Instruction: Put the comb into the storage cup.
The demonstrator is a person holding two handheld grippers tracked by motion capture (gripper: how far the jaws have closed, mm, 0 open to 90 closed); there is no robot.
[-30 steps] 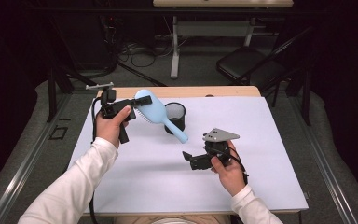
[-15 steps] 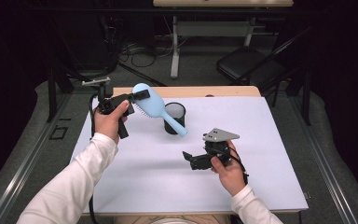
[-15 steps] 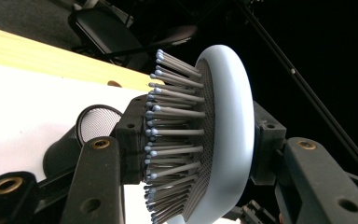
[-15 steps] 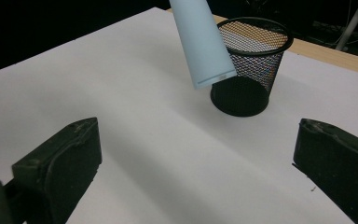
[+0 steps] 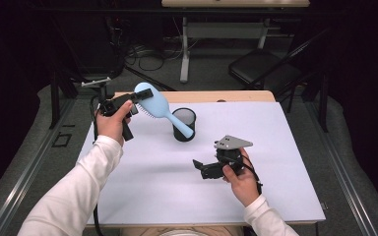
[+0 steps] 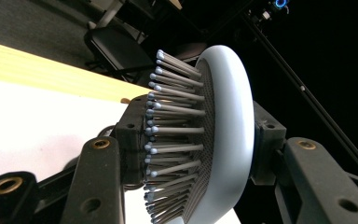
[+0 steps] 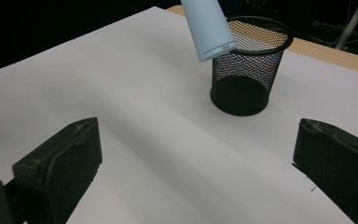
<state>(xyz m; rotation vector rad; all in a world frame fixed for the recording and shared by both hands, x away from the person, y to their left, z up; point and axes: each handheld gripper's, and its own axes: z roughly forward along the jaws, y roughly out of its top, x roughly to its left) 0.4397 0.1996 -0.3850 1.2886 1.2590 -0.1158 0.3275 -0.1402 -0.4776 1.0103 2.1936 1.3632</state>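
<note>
You are lifting the light blue hairbrush [image 5: 156,106] a little higher than a second ago: your left gripper [image 5: 134,100] is sitting nearer the far left corner of the white table sheet [image 5: 285,162] than it was, and the brush head is riding up and to the left with it. The handle end is now hanging over the front rim of the black mesh cup [image 5: 184,125], not down inside it. I judge this as you lining the handle up with the cup's mouth, with the drop-in not yet done.

Your left gripper is clamped on the brush head: in the left gripper view one pad is pressing on the smooth back [image 6: 233,121], the other is sitting on the bristle side [image 6: 172,135].

The brush's long axis is running away from that gripper, slanting downward toward the cup. The handle tip [image 7: 209,32] is pointing down at the cup [image 7: 247,70], the head is staying at the jaws, and the bristles are facing sideways, toward your side of the table.

Your right gripper [image 5: 200,167] is resting on the sheet on the near side of the cup, well apart from the brush. Its jaws are standing apart with nothing between them.
</note>
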